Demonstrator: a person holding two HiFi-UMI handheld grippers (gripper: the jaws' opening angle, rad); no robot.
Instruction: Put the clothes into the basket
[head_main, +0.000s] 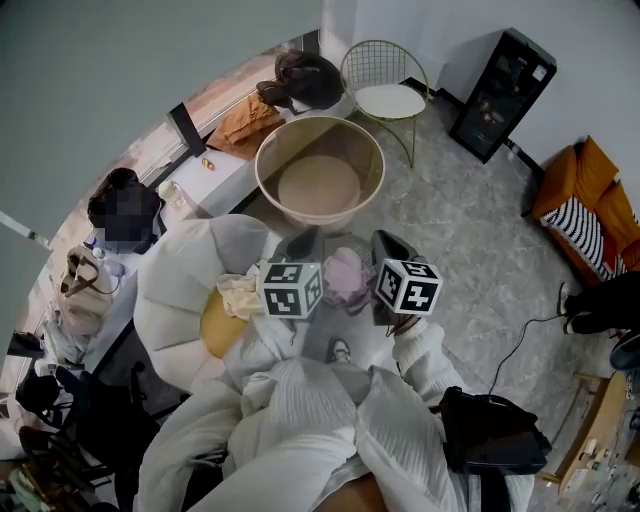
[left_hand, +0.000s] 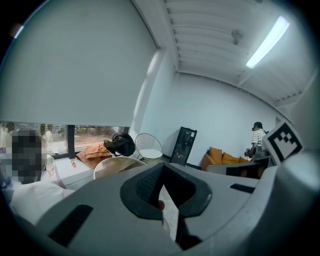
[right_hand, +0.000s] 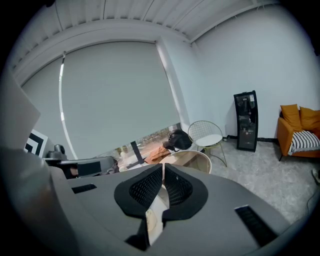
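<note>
Pink garment (head_main: 347, 277): centre of the head view, slung between the two grippers. It hangs short of the basket (head_main: 372, 160), which stands at upper centre with its bottom bare.

Left gripper (left_hand: 162, 167): jaws brought together at the tips. A pale wedge and a pink speck show in the slot behind them, so it is judged to be pinching one edge of the garment.

Right gripper (right_hand: 163, 170): jaws pressed together, with a strip of pale cloth in the slot. It is judged to be pinching the other edge.

Step in hand, as judged: carrying the garment to the basket. To do it well:
- Hold both pinches until the cloth hangs over the opening.
- Bring the grippers forward level with each other so the cloth does not slide sideways.
- Lower until the hem is inside the rim, then release both together.

Cream cloth (head_main: 238, 295): on the white chair (head_main: 180, 270), left of centre. Likely the next item.

Views compared:
- Only the head view shows the garment's drape and the basket's inside.
- Only the gripper views show the jaw tips meeting. They give the basket as no more than a rim past the jaws.
- Only the left gripper view shows a person (left_hand: 257, 135) standing at far right by an orange sofa (left_hand: 222, 157).
</note>
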